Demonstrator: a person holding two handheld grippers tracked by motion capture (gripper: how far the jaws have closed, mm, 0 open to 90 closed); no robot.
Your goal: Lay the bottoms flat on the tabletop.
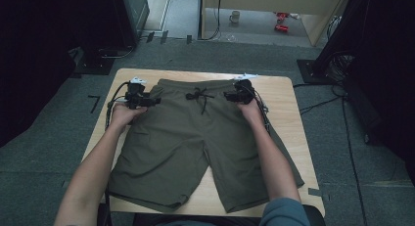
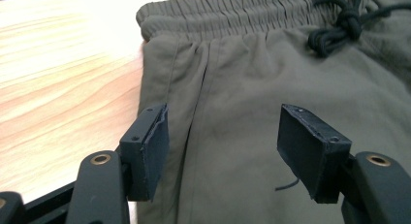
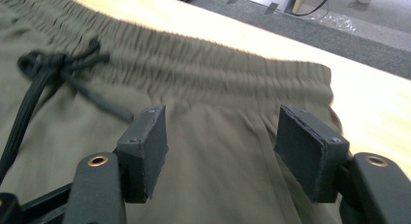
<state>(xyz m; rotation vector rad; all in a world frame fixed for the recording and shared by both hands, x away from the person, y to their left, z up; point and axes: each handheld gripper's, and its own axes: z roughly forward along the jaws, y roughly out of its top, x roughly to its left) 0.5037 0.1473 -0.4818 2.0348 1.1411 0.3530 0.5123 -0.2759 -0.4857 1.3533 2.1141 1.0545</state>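
High view: shorts [image 1: 195, 143] are spread flat on worktop [image 1: 288, 118] for handling; left claw [image 1: 155, 102] and right claw [image 1: 227, 95] are held apart, empty, at the waistband.

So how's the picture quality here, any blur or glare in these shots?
High view: dim and soft, dark at the sides, though the shorts read fine. Left gripper view: sharp on the waistband, but the table glares pale at the top. Right gripper view: smeared by motion across the waistband and drawstring, with the table edge washed out.
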